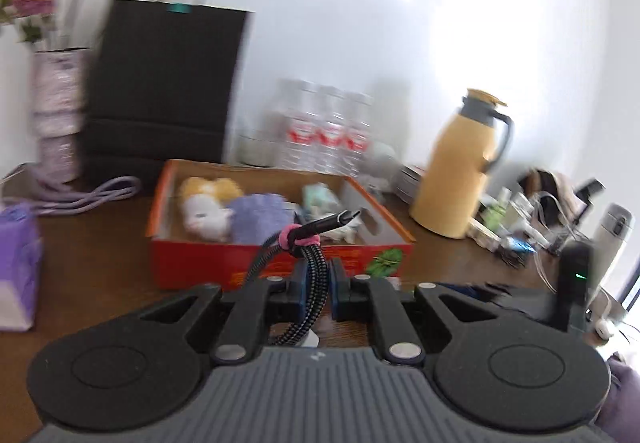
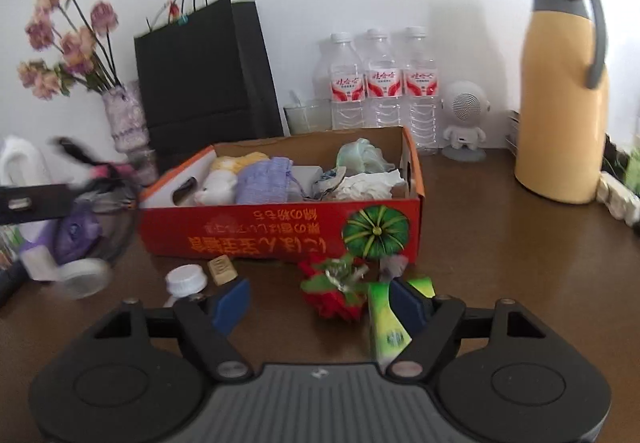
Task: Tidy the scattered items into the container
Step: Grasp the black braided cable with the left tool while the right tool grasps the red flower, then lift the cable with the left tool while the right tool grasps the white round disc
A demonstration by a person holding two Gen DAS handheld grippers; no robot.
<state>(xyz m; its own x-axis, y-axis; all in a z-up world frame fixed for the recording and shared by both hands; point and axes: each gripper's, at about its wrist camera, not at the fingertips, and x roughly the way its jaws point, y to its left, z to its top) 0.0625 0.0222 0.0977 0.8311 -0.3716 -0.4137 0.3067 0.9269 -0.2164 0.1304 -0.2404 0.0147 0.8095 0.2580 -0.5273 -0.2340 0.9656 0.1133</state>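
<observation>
At the far left a vase of dried flowers (image 2: 126,123) stands by the wall, with a black paper bag (image 2: 204,71) beside it. The left gripper (image 1: 316,289) is clamped on a bundled braided cable (image 1: 308,255) tied with a pink band, held in the air on the near side of the red cardboard box (image 2: 280,231). The box sits mid-tabletop (image 2: 500,243), already holding soft toys, a purple cloth and crumpled paper. Behind it stand three water bottles (image 2: 380,83) and a small white speaker (image 2: 464,119). Near the box front lie a white bottle cap (image 2: 186,279), a small tan block (image 2: 222,270), a red-and-green wrapper (image 2: 336,291) and a green packet (image 2: 386,323). The right gripper (image 2: 320,303) stands wide around the wrapper, not pressing it. A yellow thermos jug (image 2: 560,103) stands far right.
</observation>
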